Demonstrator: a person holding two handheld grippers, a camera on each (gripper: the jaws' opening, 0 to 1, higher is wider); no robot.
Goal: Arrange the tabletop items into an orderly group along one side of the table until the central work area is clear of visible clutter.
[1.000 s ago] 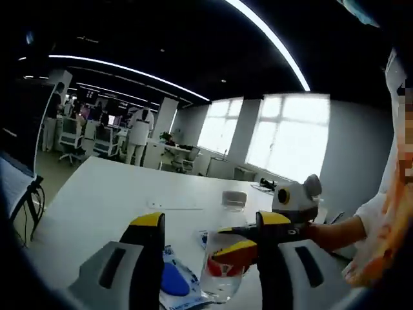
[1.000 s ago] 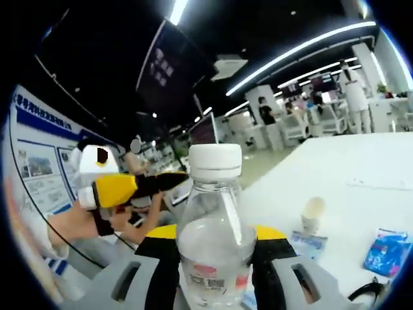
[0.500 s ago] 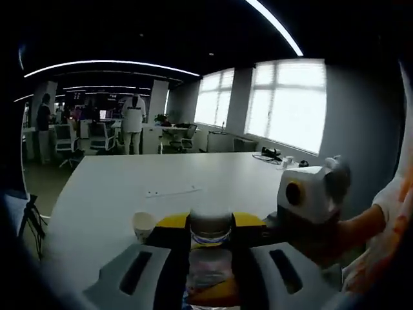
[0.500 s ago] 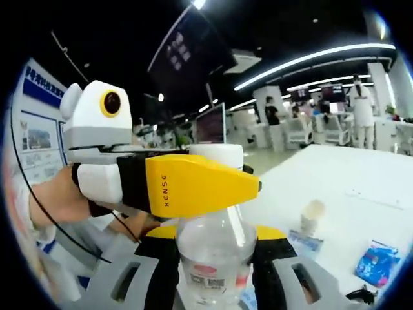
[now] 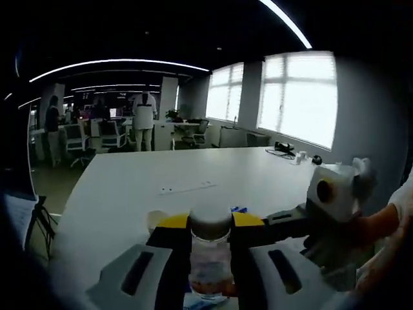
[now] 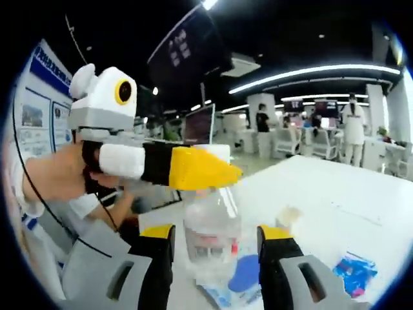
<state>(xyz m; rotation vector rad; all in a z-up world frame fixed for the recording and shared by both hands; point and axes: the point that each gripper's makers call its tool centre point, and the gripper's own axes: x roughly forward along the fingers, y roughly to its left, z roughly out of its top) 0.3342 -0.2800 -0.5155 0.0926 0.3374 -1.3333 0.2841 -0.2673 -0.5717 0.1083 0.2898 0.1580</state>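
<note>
A clear plastic water bottle (image 6: 211,231) with a white cap and red label stands between my right gripper's (image 6: 216,234) yellow-tipped jaws, which are open and apart from its sides. My left gripper (image 6: 219,173) reaches in from the left, held by a hand, and is shut on the bottle's neck under the cap. In the left gripper view the bottle (image 5: 210,261) is pinched between my left gripper's (image 5: 210,223) jaws. The right gripper (image 5: 284,218) comes in from the right, also held by a hand.
A paper cup (image 6: 288,216) (image 5: 155,219), a blue packet (image 6: 353,268) and a blue round item (image 6: 247,274) lie on the white table (image 5: 161,174). A thin white strip (image 5: 187,188) lies farther out. People, desks and chairs stand beyond the table.
My left gripper came in and shut on the bottle's neck. My right gripper, shut on the bottle before, has opened and let go of it.
</note>
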